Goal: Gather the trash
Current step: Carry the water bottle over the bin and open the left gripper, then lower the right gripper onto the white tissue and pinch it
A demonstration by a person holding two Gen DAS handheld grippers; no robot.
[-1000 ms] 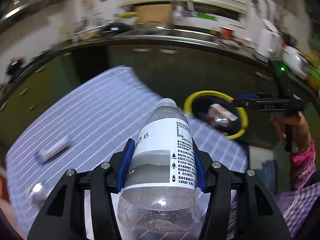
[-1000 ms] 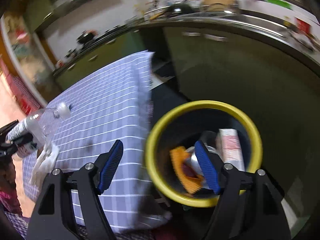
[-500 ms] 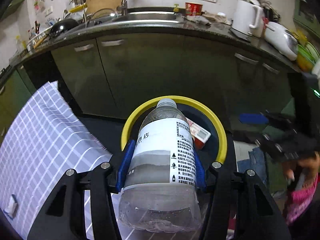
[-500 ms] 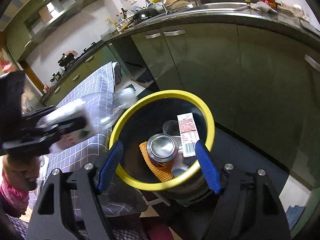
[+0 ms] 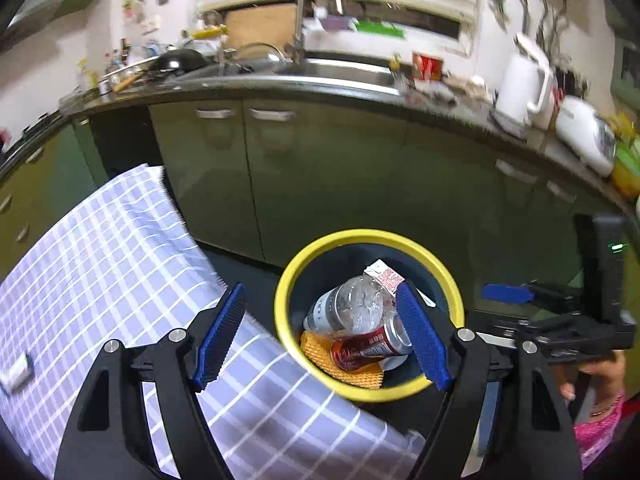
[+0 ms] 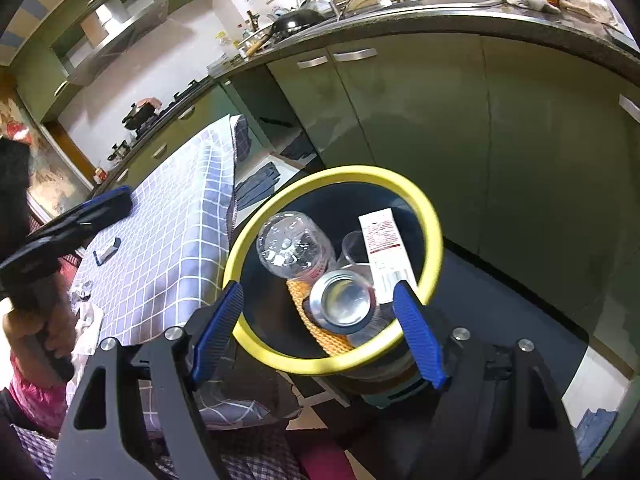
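Observation:
A yellow-rimmed dark bin (image 5: pixel 450 286) (image 6: pixel 434 232) stands on the floor beside the table. In it lie a clear plastic water bottle (image 5: pixel 346 308) (image 6: pixel 294 246), a red drink can (image 5: pixel 370 350) (image 6: pixel 342 300), a white and red carton (image 5: pixel 384 276) (image 6: pixel 384 248) and an orange net (image 5: pixel 324 356) (image 6: pixel 324 332). My left gripper (image 5: pixel 320 336) is open and empty above the bin's near left rim. My right gripper (image 6: pixel 318 332) is open and empty over the bin's near rim; it also shows in the left wrist view (image 5: pixel 506 294).
The table has a purple checked cloth (image 5: pixel 120 264) (image 6: pixel 172 240). On it lie a small white packet (image 5: pixel 16 372) (image 6: pixel 106 250) and crumpled wrappers (image 6: pixel 82 290). Green kitchen cabinets (image 5: pixel 320 176) (image 6: pixel 440 112) with a sink counter stand just behind the bin.
My left gripper has opened and let the water bottle fall into the bin. It has drawn back a little. My right gripper has stayed open over the bin.

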